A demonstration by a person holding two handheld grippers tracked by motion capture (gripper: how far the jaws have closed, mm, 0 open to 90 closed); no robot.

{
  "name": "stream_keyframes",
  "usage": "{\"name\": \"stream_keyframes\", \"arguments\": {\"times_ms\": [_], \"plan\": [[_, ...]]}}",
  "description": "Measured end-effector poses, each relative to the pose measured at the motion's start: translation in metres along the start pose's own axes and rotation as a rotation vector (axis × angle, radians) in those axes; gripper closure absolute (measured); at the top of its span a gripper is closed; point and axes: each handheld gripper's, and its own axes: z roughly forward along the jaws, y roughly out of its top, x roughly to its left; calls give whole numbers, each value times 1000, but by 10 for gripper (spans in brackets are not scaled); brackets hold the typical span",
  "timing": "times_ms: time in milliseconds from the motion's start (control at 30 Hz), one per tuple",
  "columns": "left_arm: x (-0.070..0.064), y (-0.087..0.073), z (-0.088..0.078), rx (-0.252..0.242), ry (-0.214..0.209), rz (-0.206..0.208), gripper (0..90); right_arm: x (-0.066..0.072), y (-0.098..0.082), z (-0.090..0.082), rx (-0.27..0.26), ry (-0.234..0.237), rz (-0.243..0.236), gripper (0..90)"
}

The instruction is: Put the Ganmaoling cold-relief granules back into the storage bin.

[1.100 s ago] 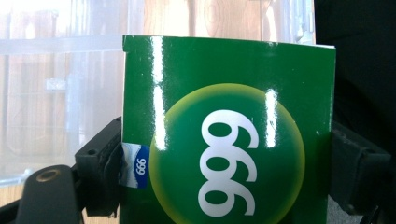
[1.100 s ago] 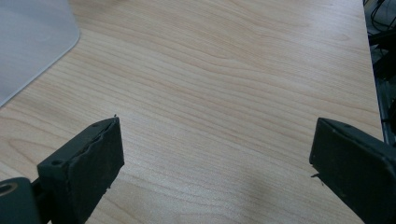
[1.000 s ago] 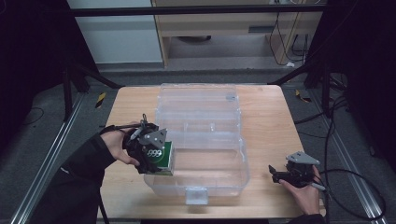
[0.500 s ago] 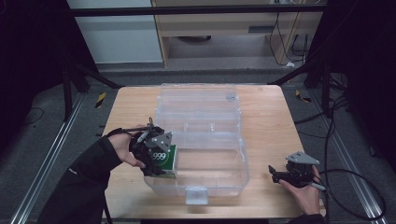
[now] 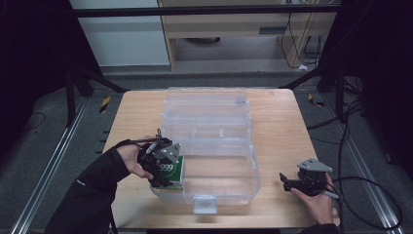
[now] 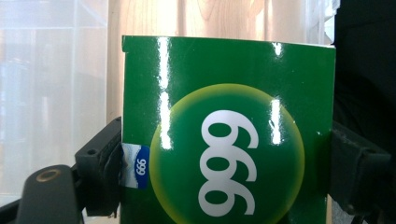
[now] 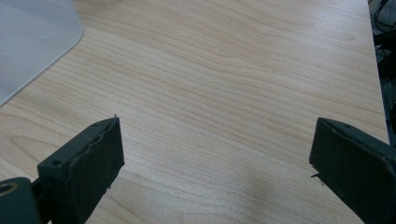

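While the person's left hand is reaching in over the near-left part of the light wooden table, the left gripper is clamping a glossy green cardboard box printed with white "999" numerals in a yellow-rimmed circle. From the left gripper view, the two black jaws are pressing against the box's opposite sides, and a small blue-and-white sticker is sitting at the box's edge next to one jaw. Seen from the high view, the green box is sitting at the near-left corner of the large clear plastic storage bin, at its left wall; whether it is resting on the bin's floor cannot be told. Beyond the bin, its clear lid is lying open toward the far side of the table.

Near the table's right front corner, the right gripper is being held in the person's right hand, well apart from the bin. Its jaws are standing wide apart over bare wood, gripping nothing, and a rounded corner of the clear bin is showing at the upper left of the right gripper view.
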Motion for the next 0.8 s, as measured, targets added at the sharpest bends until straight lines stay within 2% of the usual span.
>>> {"name": "stream_keyframes", "arguments": {"times_ms": [800], "plan": [[0,-5,29,42,-14,-5,140,0,0,1,10,5,-12,30]]}}
